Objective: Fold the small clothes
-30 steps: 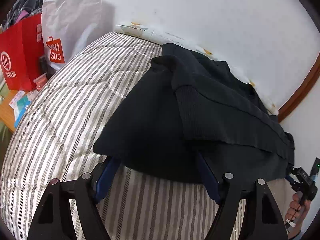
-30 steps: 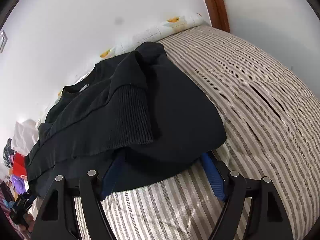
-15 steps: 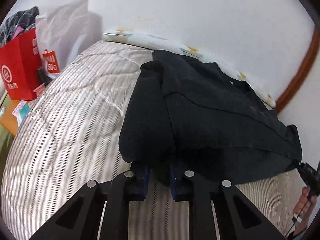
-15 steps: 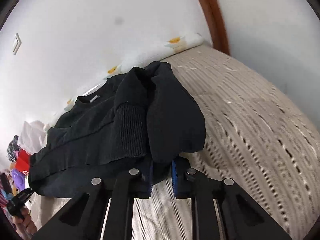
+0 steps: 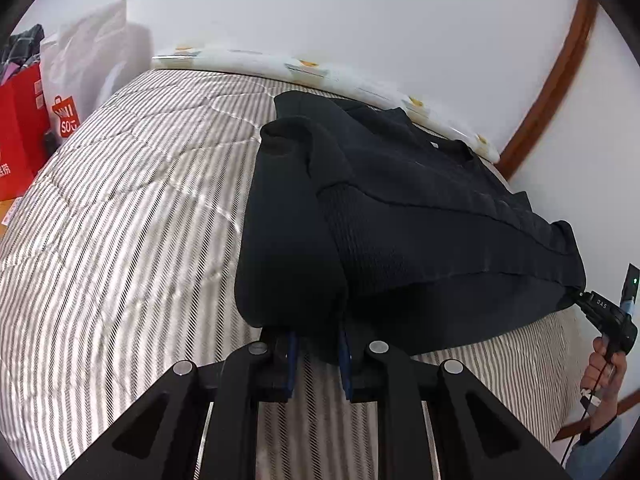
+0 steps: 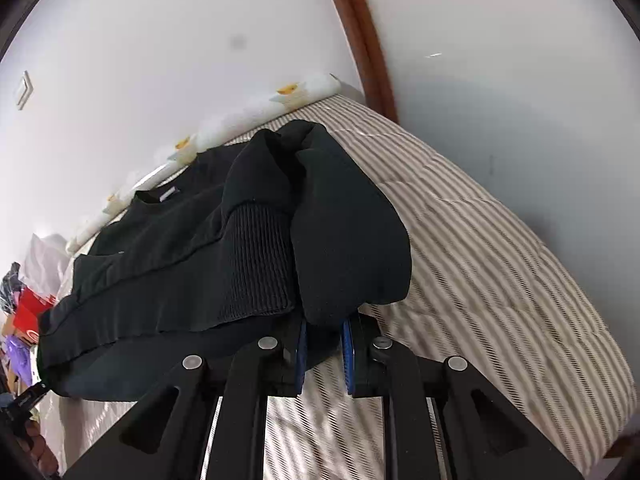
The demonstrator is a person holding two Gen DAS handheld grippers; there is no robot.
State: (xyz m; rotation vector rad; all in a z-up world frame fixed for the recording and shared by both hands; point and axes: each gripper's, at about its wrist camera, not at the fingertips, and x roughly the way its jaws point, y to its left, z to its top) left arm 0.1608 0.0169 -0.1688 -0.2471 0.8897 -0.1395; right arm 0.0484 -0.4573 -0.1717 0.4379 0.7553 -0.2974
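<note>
Black sweater lies across the far right part of the striped bed, its sleeves already folded in over the body; the near hem is pinched at both corners; the left hand-held gripper has its blue pads closed almost together on the near left corner, and the right hand-held gripper is likewise nearly closed on the near right corner, each with a bunch of cloth between its jaws.

The likely trouble, as I judge it: each grip holds only a small bunch of thick knit, so a corner could slip out when lifted; an uneven lift would skew the fold; the ribbed cuff lying loose on top could slide off and spoil the sleeve fold.

How many layers each pad holds is hidden under the fabric; the collar end is foreshortened; the bags at far left are cut off.
</note>
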